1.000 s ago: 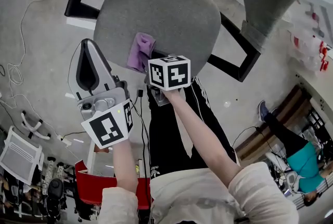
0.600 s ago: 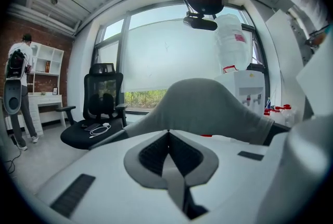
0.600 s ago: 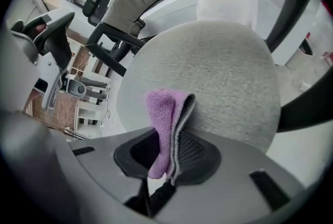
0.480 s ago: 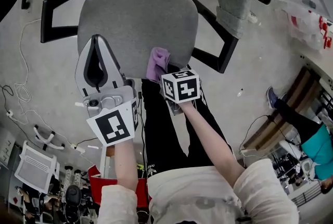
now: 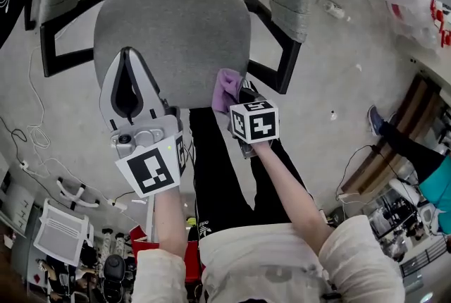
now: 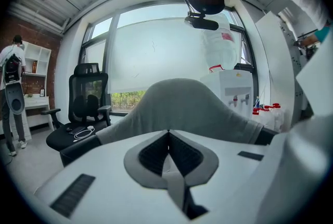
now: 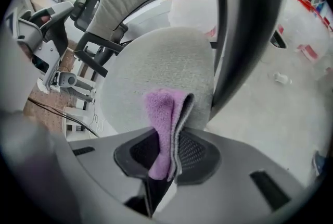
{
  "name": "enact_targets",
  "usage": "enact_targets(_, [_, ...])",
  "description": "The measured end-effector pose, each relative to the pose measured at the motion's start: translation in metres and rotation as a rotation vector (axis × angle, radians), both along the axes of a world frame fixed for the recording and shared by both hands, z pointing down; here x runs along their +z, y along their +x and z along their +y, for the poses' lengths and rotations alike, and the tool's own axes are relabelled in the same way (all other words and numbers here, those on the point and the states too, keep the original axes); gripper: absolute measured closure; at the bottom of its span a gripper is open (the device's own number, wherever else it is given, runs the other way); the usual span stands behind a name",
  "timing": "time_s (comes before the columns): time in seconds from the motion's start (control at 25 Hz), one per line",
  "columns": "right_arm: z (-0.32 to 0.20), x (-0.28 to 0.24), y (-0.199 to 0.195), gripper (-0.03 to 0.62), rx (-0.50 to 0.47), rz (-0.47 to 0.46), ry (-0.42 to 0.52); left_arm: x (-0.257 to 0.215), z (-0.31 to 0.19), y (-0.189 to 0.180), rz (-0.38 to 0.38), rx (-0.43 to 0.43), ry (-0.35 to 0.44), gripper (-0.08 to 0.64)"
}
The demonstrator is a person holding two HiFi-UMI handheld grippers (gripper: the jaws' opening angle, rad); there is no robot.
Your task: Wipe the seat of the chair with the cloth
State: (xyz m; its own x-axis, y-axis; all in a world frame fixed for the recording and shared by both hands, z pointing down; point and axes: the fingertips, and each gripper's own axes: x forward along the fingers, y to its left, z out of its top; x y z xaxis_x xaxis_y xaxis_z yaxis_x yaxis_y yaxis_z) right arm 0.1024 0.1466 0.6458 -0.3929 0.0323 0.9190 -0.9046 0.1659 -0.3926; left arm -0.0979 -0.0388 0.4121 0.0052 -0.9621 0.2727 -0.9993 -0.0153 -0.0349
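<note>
While the right tongs (image 7: 165, 160) clamp the cloth (image 5: 225, 87) at the lower-right rim of the seat (image 5: 176, 34), press flat and sweep up-left; left tongs (image 6: 167, 139) sit closed, empty

Ahead of the left gripper (image 6: 167, 133), off to the left of its jaws, stands a black mesh office chair (image 6: 83, 106) with a white cable (image 6: 82, 133) on its seat, and further left a person with a backpack (image 6: 11, 82) beside a white shelf (image 6: 37, 69). Straight beyond those jaws runs a wide window with a pale blind (image 6: 156, 53), and to their right is a white water dispenser (image 6: 231, 92) topped by a big bottle (image 6: 217, 46). Past the right gripper (image 7: 169, 137), right of its jaws, a small bottle (image 7: 281, 78) lies on the grey floor (image 7: 270, 108).
</note>
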Motion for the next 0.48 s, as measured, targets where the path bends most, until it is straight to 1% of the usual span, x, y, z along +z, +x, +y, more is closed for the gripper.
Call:
enact_targets(0.28, [0.007, 0.002, 0.033, 0.505, 0.046, 0.051, -0.014, -0.004, -0.004, 0.019, -0.001, 0.025, 0.005, 0.548])
enact_targets(0.4, [0.006, 0.002, 0.037, 0.505, 0.043, 0.061, -0.022, -0.006, -0.005, 0.023, -0.001, 0.030, 0.011, 0.548])
enact_targets(0.48, [0.005, -0.005, 0.032, 0.505, 0.043, 0.063, -0.038, -0.009, -0.006, 0.022, 0.004, 0.018, 0.016, 0.548])
